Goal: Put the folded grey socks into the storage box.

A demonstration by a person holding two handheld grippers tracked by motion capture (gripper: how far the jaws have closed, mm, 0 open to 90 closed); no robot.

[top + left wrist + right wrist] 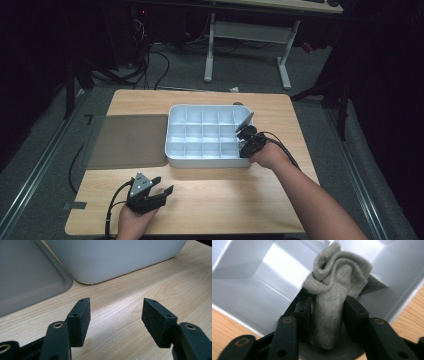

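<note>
A white tray (209,162) split into several compartments stands mid-table. My right gripper (245,146) reaches into its front right corner compartment. In the right gripper view a rolled grey sock (337,272) stands upright between the black jaws, and the right gripper (328,315) is shut on it, both pads touching its sides, with the tray walls (257,290) around it. My left gripper (165,184) rests on the wood near the front left, open with nothing between its fingers. The left gripper (116,315) faces the tray's outer wall (112,260).
A flat grey mat (127,142) lies left of the tray, its corner (25,272) close to the left gripper. Bare wooden tabletop (225,200) stretches along the front. Behind the table stand a white desk frame (285,65) and floor cables (160,60).
</note>
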